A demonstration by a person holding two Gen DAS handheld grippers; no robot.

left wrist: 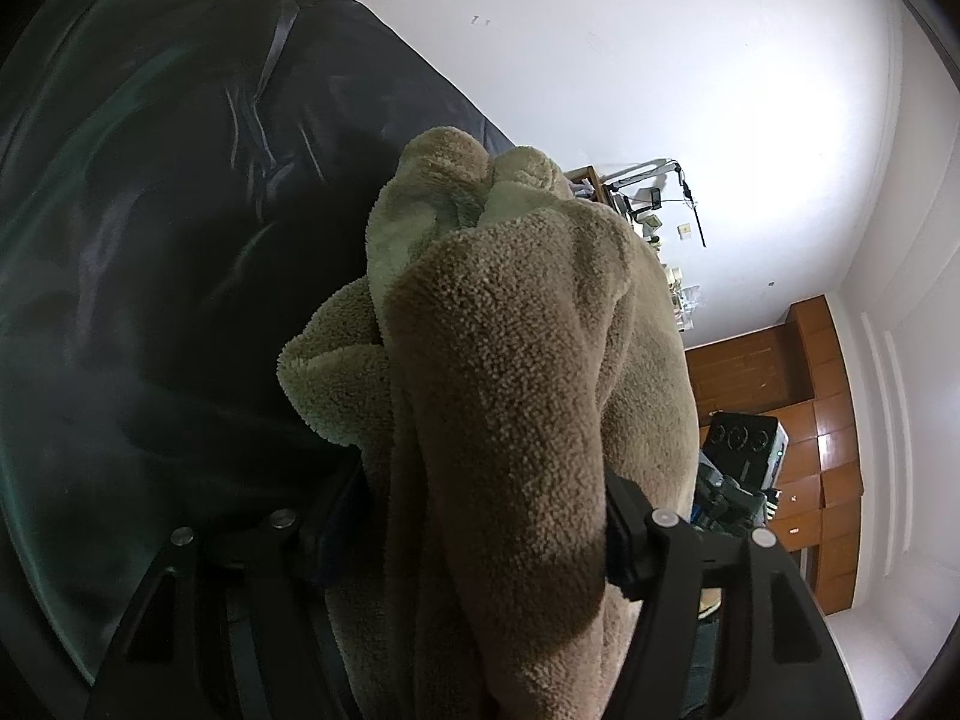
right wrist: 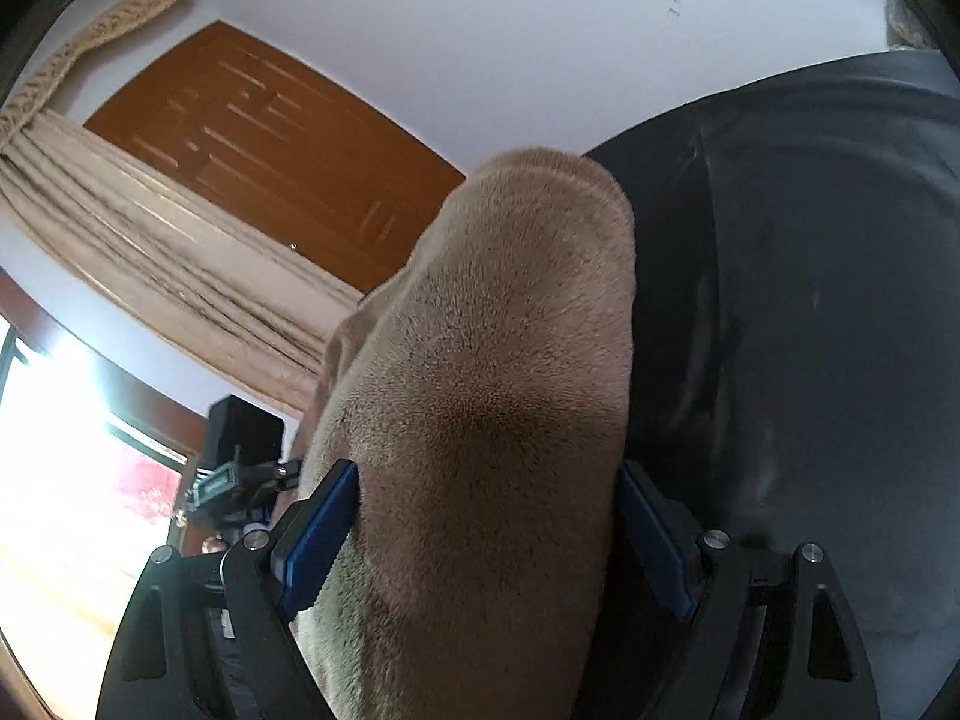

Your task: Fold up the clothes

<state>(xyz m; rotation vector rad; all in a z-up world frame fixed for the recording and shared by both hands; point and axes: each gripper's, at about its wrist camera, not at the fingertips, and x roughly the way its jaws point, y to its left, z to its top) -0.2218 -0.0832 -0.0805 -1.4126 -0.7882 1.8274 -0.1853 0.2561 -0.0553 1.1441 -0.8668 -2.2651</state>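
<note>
While a dark sheet [left wrist: 150, 240] fills the left, the left gripper [left wrist: 480, 546] clamps a thick bunch of tan fleece garment [left wrist: 516, 372] that hides its left finger; the right gripper [right wrist: 489, 531] grips another fold, its far edge cut off.

A dark, glossy sheet [left wrist: 180, 228] covers the surface that carries the things; what kind of surface lies under it cannot be told. In the left wrist view the sheet fills the left half of the picture, creased into long folds, and its far edge runs along a white wall. A tan fleece garment [left wrist: 510, 372] lies bunched at the sheet's right-hand part, its paler, curlier inner side turned outward at the top. In the right wrist view the same dark sheet [right wrist: 810, 300] fills the right side, with the garment [right wrist: 492, 390] at its left edge.
</note>
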